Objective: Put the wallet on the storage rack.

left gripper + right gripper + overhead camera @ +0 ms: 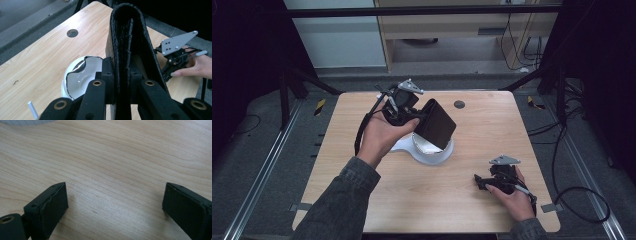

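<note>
Two grippers over one wooden table point(362, 200), a black wallet held up.
Wallet point(435, 123) hangs tilted above the white dish point(432, 154) (folded, spine away in the left gripper view), clenched by the left gripper point(122, 82); right gripper point(479, 181) rests low near the table's right edge, jaws spread, nothing between them.

No text, label or number is legible anywhere.
</note>
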`<action>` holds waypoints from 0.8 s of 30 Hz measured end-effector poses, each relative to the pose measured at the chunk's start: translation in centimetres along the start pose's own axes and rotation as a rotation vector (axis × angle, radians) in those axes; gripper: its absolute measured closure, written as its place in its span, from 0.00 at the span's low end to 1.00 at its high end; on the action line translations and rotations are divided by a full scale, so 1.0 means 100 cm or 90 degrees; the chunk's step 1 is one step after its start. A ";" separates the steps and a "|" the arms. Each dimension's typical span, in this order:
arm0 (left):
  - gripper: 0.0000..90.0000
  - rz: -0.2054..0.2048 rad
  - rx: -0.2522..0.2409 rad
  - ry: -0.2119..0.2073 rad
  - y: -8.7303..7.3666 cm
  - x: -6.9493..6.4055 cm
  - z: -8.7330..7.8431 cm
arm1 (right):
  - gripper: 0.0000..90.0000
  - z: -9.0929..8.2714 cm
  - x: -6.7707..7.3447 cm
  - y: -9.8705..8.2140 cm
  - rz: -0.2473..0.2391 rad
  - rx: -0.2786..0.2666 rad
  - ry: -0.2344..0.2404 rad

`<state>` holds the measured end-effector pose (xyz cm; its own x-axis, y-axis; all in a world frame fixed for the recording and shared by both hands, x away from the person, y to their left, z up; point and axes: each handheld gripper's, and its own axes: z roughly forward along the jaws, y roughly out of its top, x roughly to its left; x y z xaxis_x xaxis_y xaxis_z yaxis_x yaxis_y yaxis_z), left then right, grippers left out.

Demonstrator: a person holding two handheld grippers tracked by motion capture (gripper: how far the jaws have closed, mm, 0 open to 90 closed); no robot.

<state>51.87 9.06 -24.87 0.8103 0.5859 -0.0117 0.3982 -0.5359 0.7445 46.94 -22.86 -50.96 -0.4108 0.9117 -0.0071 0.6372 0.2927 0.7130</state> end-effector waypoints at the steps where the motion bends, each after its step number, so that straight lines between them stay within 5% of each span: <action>1: 0.89 -0.003 0.000 0.000 0.000 0.001 0.000 | 0.06 0.000 -0.001 0.000 0.000 -0.003 -0.001; 14: 0.89 -0.016 0.005 0.025 -0.009 0.011 0.006 | 0.05 0.001 0.000 -0.003 0.002 -0.014 -0.002; 24: 0.89 -0.038 0.028 0.028 -0.024 0.023 0.030 | 0.05 0.001 0.000 -0.003 0.004 -0.015 -0.002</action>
<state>54.12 9.84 -28.67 0.7655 0.6430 -0.0244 0.4640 -0.5253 0.7133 46.87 -22.91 -51.24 -0.4050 0.9143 -0.0053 0.6239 0.2806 0.7294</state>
